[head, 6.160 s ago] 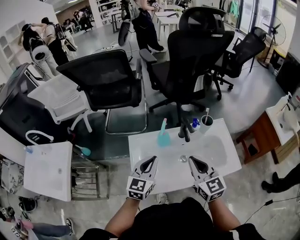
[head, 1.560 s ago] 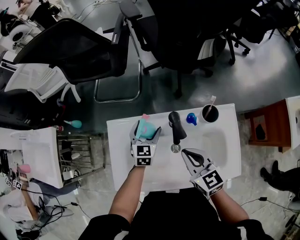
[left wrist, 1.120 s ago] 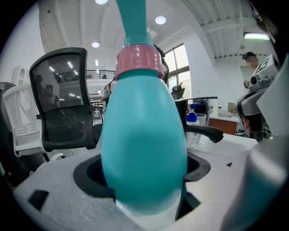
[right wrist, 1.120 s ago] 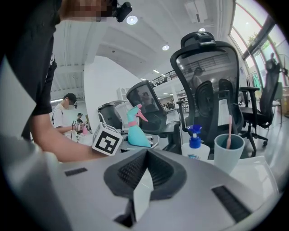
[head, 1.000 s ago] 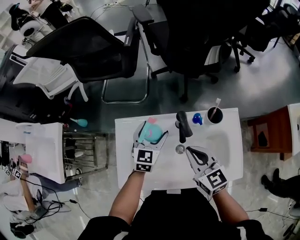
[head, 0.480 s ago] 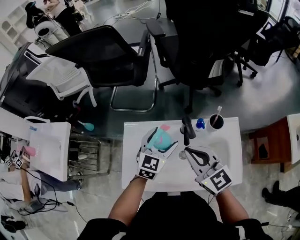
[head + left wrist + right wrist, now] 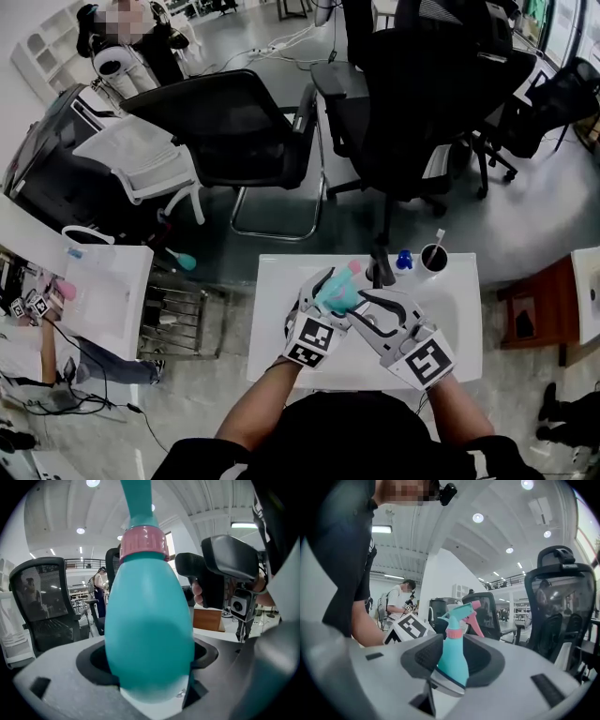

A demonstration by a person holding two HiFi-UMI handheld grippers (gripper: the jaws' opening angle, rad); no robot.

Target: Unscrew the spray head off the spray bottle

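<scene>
The teal plastic spray bottle with the pink ring at its neck is held up above the white table. It is no longer standing on the table, as it was a short while back. Its fat belly is squeezed between the wide-set jaws of the left gripper.

The right gripper has been brought up beside the bottle. Its jaws, shut tight a moment ago, have just been opening. The bottle is seen between them in the right gripper view, but it is not pressed by them yet. The teal and pink spray head is not off the bottle yet, so the twisting is judged to be just about to start.

At the back of the table a black round cup is seen, with a white stick standing in it. What is inside the bottle cannot be told.
</scene>
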